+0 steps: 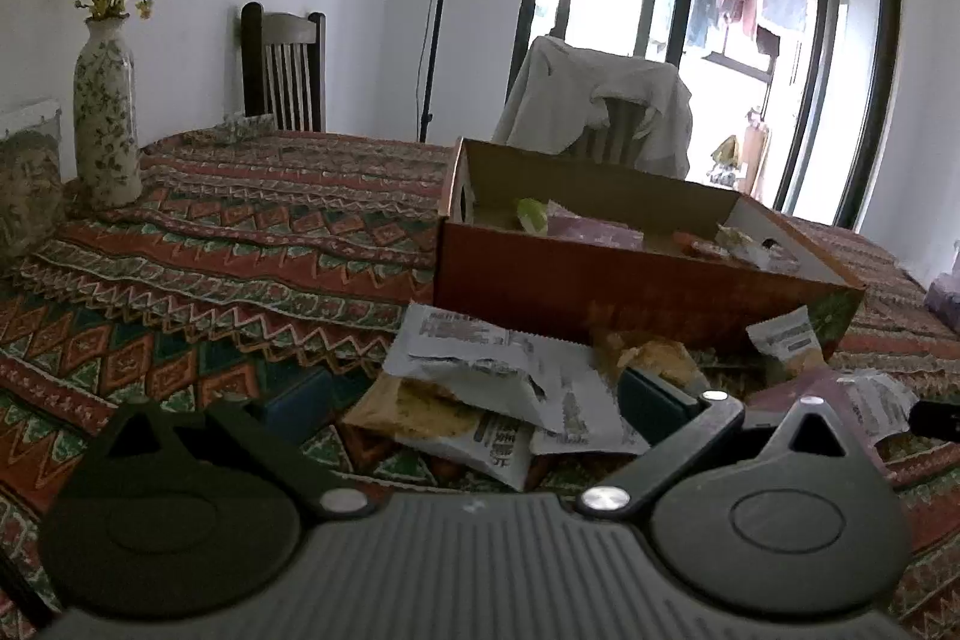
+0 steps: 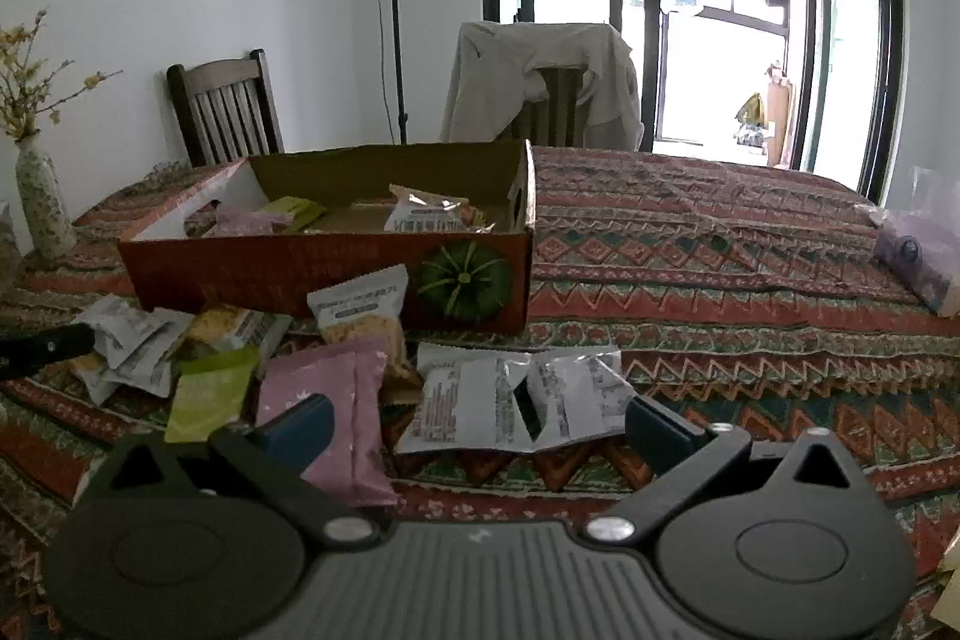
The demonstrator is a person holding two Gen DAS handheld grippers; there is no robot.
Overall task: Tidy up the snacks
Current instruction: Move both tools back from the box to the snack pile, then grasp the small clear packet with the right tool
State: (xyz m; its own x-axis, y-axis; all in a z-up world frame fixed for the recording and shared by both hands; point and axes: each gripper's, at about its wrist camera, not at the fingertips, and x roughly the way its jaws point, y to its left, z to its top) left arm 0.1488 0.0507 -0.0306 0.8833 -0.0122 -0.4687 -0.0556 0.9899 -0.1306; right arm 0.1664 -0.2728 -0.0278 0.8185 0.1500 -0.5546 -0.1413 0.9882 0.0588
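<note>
An open cardboard box (image 1: pixel 630 286) (image 2: pixel 288 274) with a pumpkin picture stands on the patterned tablecloth and holds several snack packets. Loose packets lie in front of it. My left gripper (image 1: pixel 474 400) is open, low over a pile of white packets (image 1: pixel 480 370) with a biscuit packet (image 1: pixel 420 406) between its fingers. My right gripper (image 2: pixel 480 418) is open, low over a white foil packet (image 2: pixel 510 400). A pink packet (image 2: pixel 342 400) lies at its left finger, a green packet (image 2: pixel 210 391) further left. The left gripper's fingertip (image 2: pixel 48 343) shows at the left edge.
A flowered vase (image 1: pixel 105 112) with yellow branches stands at the table's far left. Two chairs stand behind the table, one (image 2: pixel 540 88) draped with a white garment. A purple plastic-wrapped item (image 2: pixel 918 256) lies at the right edge. A tripod pole stands by the wall.
</note>
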